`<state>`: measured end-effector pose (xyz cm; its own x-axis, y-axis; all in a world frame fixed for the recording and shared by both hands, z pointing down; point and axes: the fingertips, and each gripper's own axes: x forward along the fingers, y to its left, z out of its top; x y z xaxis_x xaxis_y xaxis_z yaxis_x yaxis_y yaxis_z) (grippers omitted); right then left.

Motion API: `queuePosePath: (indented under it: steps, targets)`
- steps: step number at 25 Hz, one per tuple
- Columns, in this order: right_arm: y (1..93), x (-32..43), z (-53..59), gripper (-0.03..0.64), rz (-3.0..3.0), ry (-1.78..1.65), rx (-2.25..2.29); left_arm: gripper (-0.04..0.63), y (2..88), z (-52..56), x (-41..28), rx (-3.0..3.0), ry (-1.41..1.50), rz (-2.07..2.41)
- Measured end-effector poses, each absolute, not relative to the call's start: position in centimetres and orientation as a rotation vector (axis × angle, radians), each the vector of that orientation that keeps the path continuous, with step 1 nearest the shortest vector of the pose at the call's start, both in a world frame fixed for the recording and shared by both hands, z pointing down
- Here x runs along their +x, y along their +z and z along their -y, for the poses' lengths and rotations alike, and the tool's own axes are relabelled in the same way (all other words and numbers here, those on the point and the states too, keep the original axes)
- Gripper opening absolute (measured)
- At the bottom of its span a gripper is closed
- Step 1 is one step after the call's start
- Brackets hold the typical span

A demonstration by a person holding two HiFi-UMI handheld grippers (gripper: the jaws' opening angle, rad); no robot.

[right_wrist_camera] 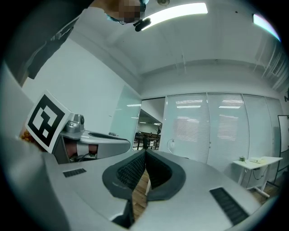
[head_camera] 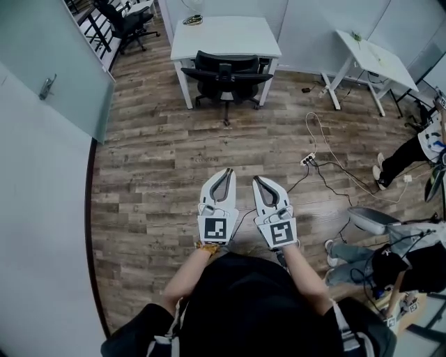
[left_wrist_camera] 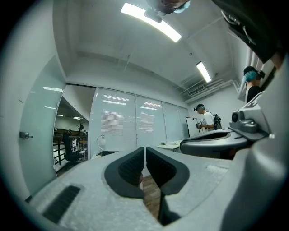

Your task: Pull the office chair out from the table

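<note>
L gripper & R gripper sit side by side at lower centre of head view, held out level over the wood floor, tips pointing up-frame. Both are clenched. In left gripper view the dark ribbed pads meet w/ only a hairline seam, nothing btwn them. Right gripper view shows the same: pads closed tip to tip, empty. Neither gripper touches any object; their bodies are just beside each other.

Office chair: black, top centre of head view, pushed in under the front edge of the white table, backrest facing the camera, well apart from both grippers. A small dark coiled item lies at the table's far edge; can't tell what it is.

Second white table at upper right. Power strip w/ cables on the floor right of centre. Frosted glass door w/ handle at upper left; another black chair beyond it, top left corner. A person's legs at right edge.
</note>
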<state>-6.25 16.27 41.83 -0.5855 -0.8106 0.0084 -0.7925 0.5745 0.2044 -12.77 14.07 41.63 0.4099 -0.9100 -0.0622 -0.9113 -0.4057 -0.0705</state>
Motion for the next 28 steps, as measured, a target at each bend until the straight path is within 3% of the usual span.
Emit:
queuePosePath:
  steps: [10,28]
  targets:
    - [42.0,-8.4,-12.3,0.006,2.658,-0.277,1.426,0.031,42.3,-10.3,-15.7,-2.587,0.016,-1.631]
    - [42.9,-6.0,2.0,0.006,2.712,-0.29,1.368,0.031,43.1,3.1,-13.4,-2.532,-0.062,-1.673]
